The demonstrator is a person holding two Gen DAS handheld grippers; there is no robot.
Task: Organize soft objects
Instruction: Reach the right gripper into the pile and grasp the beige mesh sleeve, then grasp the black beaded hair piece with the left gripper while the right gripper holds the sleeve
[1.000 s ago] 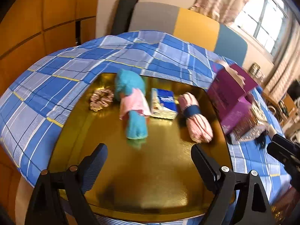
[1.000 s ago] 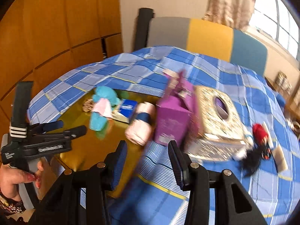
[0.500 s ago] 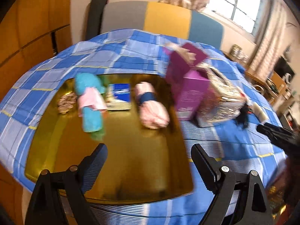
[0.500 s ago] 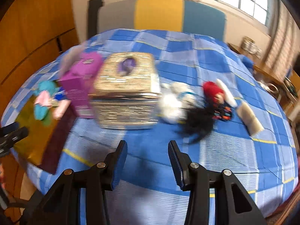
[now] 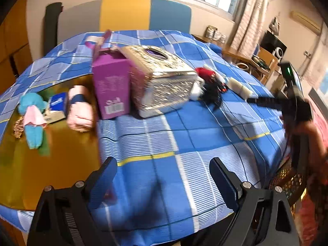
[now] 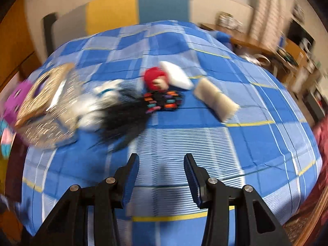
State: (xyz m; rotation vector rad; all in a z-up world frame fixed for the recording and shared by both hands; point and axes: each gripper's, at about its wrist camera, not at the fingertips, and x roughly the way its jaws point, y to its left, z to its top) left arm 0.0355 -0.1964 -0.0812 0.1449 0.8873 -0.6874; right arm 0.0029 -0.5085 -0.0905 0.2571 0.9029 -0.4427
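Soft objects lie on a blue checked cloth. A red-haired doll (image 6: 156, 80) with a black tassel (image 6: 125, 114), a white plush (image 6: 102, 100), a white pad (image 6: 177, 74) and a beige sponge (image 6: 216, 100) lie ahead of my right gripper (image 6: 161, 174), which is open and empty. My left gripper (image 5: 163, 176) is open and empty above the cloth. On a gold tray (image 5: 30, 170) at left lie a teal and pink toy (image 5: 33, 114), a pink roll (image 5: 80, 107) and a blue tissue pack (image 5: 57, 106). The doll shows in the left view (image 5: 207, 73).
A purple carton (image 5: 111, 86) and a glittery tissue box (image 5: 162, 80) stand between the tray and the doll. A padded headboard (image 5: 127, 14) is behind. The right-hand gripper (image 5: 287, 100) shows at the left view's right edge. A wooden desk (image 6: 266, 47) stands at right.
Both views have swung to the right: the tray slid to the left edge, and the doll and sponge came to the middle of the right wrist view. Both grippers stayed open.
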